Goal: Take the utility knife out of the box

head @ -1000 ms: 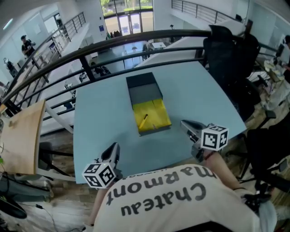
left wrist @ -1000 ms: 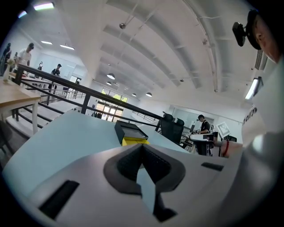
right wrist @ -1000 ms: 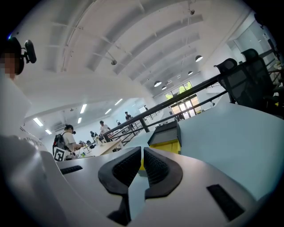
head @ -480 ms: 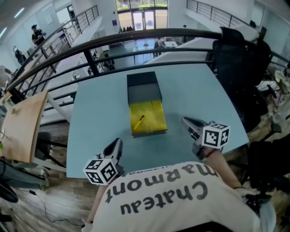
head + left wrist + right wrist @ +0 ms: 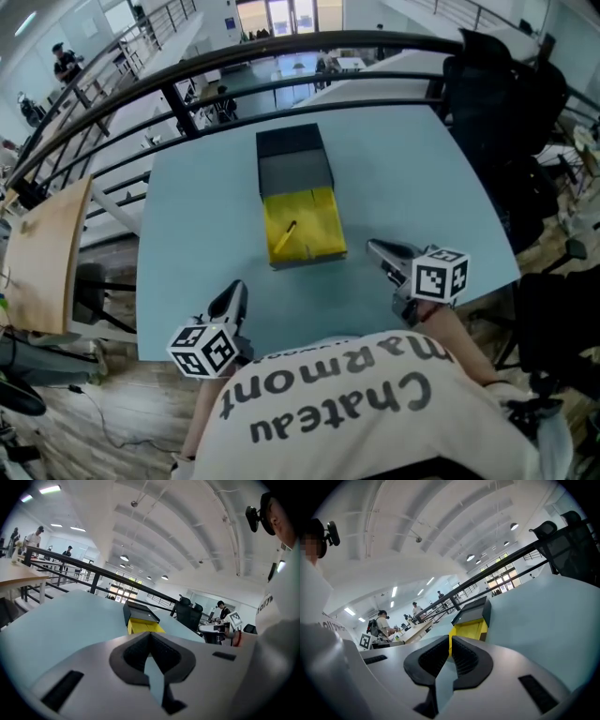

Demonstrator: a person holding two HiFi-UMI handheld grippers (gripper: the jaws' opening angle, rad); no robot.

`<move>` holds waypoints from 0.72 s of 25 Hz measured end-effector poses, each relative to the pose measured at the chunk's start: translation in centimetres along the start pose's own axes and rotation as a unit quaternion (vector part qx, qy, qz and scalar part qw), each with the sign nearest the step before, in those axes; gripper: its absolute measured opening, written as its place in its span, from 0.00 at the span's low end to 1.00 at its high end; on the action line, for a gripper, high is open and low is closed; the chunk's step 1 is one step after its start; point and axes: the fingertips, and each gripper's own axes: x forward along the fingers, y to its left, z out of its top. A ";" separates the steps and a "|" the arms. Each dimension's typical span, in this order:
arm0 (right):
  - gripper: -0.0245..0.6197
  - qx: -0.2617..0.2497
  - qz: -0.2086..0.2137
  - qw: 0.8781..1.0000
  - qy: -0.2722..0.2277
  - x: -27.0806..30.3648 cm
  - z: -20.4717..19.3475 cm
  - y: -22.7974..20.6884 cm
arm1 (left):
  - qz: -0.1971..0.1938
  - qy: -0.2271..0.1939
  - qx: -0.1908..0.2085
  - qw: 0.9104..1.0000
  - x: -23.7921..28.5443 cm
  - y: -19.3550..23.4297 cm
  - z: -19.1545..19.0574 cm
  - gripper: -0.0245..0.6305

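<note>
An open box (image 5: 302, 228) with a yellow inside lies at the middle of the light blue table (image 5: 197, 216), its dark lid (image 5: 293, 159) folded back on the far side. The utility knife (image 5: 284, 235), a slim yellow and dark tool, rests inside it at the left. My left gripper (image 5: 233, 296) hovers near the table's front edge, left of the box, shut and empty. My right gripper (image 5: 373, 248) is just right of the box's near corner, also shut with nothing in it. Both gripper views look along closed jaws, the left gripper (image 5: 150, 634) and the right gripper (image 5: 450, 638), toward the box (image 5: 143, 626) (image 5: 471, 628).
A black railing (image 5: 281, 80) runs behind the table, and a black office chair (image 5: 502, 103) stands at the far right corner. A wooden table (image 5: 47, 253) is off to the left. People stand in the background of both gripper views.
Both grippers have sunk a little and edged toward the box, still shut. The head view has shifted, so the box sits slightly higher in the picture.
</note>
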 end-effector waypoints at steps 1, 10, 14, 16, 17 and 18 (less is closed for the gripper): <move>0.10 0.004 -0.004 1.000 0.004 0.0 -0.5 -0.1 | -0.001 0.009 -0.003 1.000 0.3 0.3 -0.3 0.04; 0.10 0.057 -0.058 0.996 0.044 1.9 -3.6 -3.1 | -0.061 0.079 0.037 0.994 5.0 0.3 -2.1 0.04; 0.10 0.061 -0.060 0.995 0.056 3.6 -3.7 -3.3 | -0.073 0.094 0.029 0.992 7.3 1.3 -1.2 0.04; 0.10 0.057 -0.066 0.995 0.057 4.2 -3.5 -3.8 | -0.081 0.104 0.024 0.991 8.3 1.6 -1.0 0.04; 0.10 0.054 -0.070 0.994 0.056 4.4 -3.5 -4.3 | -0.084 0.108 0.027 0.990 8.9 1.7 -0.9 0.04; 0.10 0.050 -0.076 0.994 0.056 4.7 -3.4 -4.8 | -0.086 0.111 0.031 0.990 9.4 1.8 -0.7 0.04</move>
